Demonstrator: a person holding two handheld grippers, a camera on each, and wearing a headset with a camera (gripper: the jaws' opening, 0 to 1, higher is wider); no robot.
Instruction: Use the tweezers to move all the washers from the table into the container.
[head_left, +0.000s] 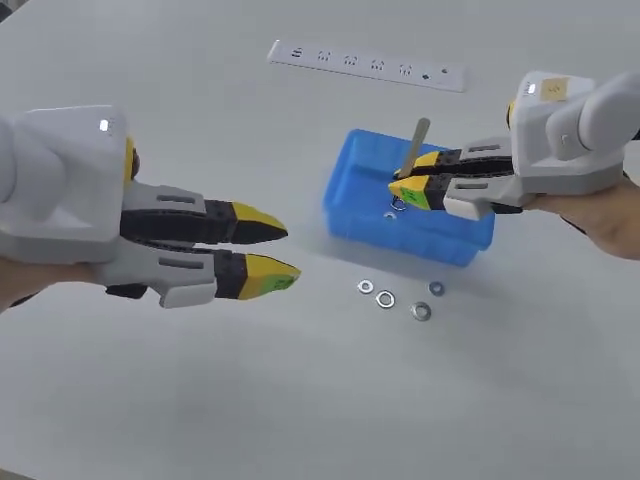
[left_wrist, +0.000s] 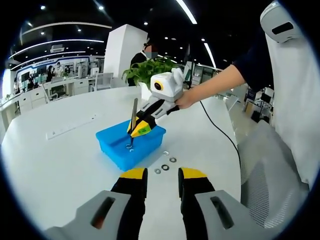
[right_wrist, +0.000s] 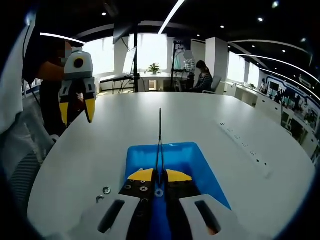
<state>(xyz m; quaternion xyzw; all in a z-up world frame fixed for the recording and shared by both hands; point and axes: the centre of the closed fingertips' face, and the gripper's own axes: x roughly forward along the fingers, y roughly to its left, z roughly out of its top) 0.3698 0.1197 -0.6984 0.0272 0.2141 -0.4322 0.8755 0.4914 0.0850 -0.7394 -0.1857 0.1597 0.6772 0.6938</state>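
Over the container (head_left: 352, 222) your right claw (head_left: 415, 191) clamped the tweezers (head_left: 415, 146), left claw (head_left: 277, 255) apart, four washers (head_left: 386, 299) yet to move.

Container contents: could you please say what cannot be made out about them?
- Head view: right gripper covers part of the container floor.
- Right gripper view: tweezers tips hidden under that gripper.
- Left gripper view: washers inside too small to count.
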